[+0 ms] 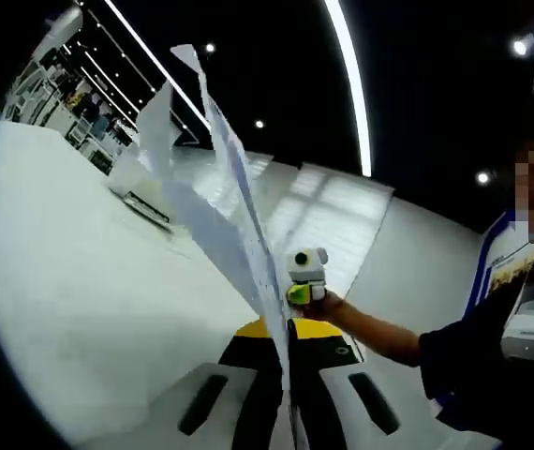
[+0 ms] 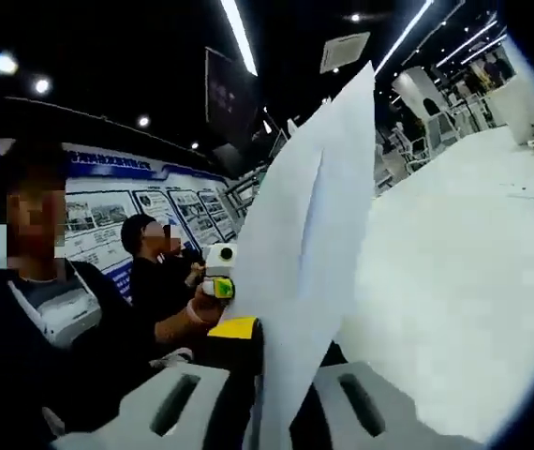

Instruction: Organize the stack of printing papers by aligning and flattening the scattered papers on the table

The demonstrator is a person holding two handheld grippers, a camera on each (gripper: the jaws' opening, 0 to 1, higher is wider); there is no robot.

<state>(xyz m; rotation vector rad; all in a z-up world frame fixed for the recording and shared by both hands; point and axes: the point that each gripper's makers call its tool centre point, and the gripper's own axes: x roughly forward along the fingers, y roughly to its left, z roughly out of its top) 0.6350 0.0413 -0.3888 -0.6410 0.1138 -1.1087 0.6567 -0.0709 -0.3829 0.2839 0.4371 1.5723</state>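
Papers [image 1: 239,225], pinched upright between the closed left gripper [image 1: 289,412] and right gripper [image 2: 276,412], stand above the table [image 2: 454,281]; squaring looks underway, flattening probably remains.

papers [image 1: 234,220] standing between both claws, bare table [image 1: 80,309] beside them

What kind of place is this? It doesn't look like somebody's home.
Probably an exhibition hall or showroom: long strip lights on a dark ceiling, illustrated display boards along a wall, and a big white table with seated people beside it.
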